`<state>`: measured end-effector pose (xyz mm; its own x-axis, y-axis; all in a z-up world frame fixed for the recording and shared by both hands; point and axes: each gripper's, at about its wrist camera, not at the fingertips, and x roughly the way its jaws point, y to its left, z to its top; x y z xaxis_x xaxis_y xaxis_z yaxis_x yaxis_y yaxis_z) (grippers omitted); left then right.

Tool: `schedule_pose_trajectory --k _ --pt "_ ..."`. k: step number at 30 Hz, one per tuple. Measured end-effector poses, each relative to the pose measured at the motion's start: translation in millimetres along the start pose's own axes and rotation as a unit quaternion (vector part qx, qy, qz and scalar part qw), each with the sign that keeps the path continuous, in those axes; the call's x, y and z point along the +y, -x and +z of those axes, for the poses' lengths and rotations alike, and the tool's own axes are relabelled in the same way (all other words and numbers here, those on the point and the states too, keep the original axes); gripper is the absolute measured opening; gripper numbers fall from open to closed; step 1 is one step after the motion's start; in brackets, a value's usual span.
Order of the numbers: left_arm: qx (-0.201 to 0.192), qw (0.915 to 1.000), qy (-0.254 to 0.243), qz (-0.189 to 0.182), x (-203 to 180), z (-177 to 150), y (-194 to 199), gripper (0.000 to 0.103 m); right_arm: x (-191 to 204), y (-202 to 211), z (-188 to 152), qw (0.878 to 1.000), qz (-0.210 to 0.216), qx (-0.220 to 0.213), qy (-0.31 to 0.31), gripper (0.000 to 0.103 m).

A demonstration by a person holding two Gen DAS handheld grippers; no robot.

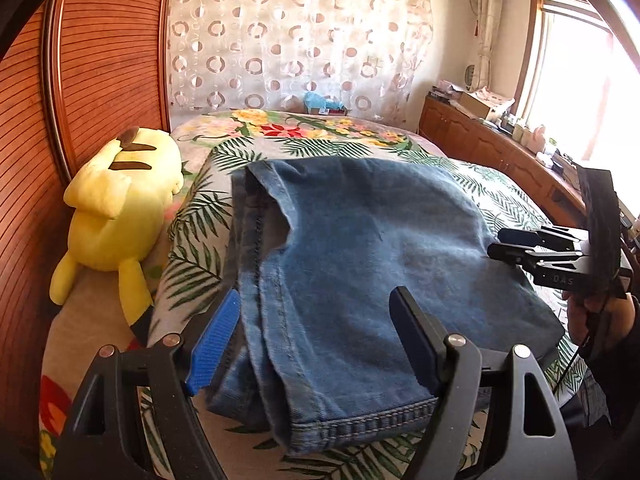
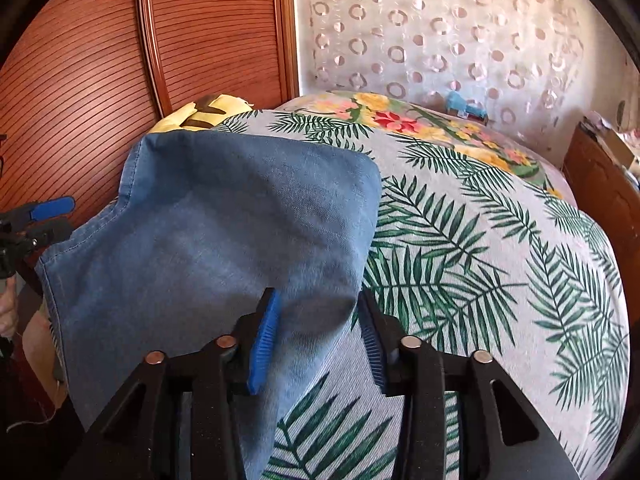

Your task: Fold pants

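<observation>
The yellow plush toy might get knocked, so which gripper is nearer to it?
Left. The left gripper straddles the jeans' edge on the side by the yellow plush toy; the right gripper is at the jeans' far side.

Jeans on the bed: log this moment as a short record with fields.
garment: blue jeans, folded into stacked layers, hem end toward the left camera
surface: bed with leaf-print cover
left tongs: open, straddling the hem end, nothing pinched
right tongs: open, denim edge lying between the fingers
beside jeans: yellow plush toy against the wooden headboard
fold state: compact, both tongs at the edges
</observation>
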<state>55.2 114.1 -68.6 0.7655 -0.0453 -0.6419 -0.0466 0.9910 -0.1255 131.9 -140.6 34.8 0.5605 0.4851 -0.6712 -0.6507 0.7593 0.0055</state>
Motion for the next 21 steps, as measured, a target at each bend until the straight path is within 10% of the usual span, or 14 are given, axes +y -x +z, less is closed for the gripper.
schedule_pose_trajectory --k 21 --pt "-0.014 0.9988 -0.038 -0.029 -49.3 -0.8 7.5 0.078 10.5 38.5 -48.1 0.998 0.037 0.002 -0.045 0.061"
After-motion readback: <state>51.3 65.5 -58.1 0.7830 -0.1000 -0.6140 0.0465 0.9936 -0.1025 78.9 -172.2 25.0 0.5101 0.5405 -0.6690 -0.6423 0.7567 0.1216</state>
